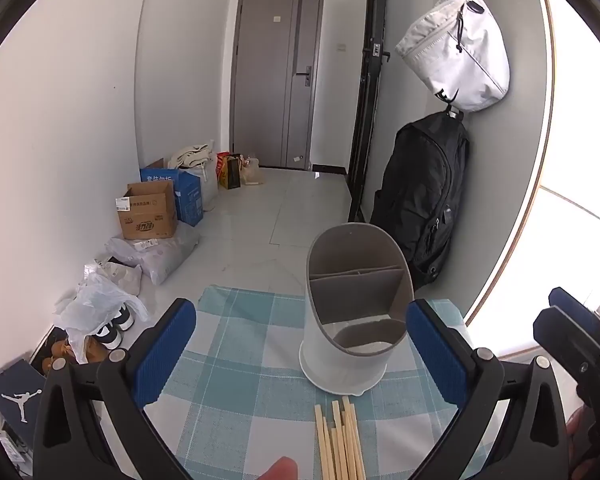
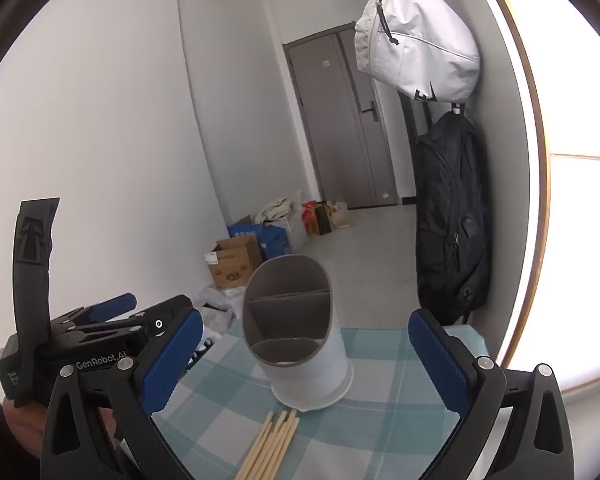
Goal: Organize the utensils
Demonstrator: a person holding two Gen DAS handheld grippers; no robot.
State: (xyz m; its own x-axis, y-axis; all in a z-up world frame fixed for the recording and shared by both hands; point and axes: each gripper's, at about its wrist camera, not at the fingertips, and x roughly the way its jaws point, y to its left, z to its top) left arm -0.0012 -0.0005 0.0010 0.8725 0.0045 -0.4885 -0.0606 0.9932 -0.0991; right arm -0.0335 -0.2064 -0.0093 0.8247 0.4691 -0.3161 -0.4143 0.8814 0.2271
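A white utensil holder [image 1: 346, 354] with a grey divided inside stands upright on the blue-and-white checked tablecloth [image 1: 236, 364]; it also shows in the right wrist view as the holder [image 2: 312, 368]. Several wooden chopsticks [image 1: 340, 440] lie bundled on the cloth just in front of it, seen again as chopsticks [image 2: 270, 446]. My left gripper [image 1: 300, 344] is open, its blue pads wide apart above the cloth, nothing between them. My right gripper [image 2: 306, 354] is open too, framing the holder from behind the chopsticks. The left gripper [image 2: 112, 316] shows at the left of the right wrist view.
The table's far edge drops to a tiled floor. Cardboard boxes [image 1: 150, 210] and plastic bags [image 1: 100, 312] line the left wall. A black backpack [image 1: 420, 200] and a white bag [image 1: 456, 52] hang on the right wall. A fingertip [image 1: 280, 468] shows at the bottom.
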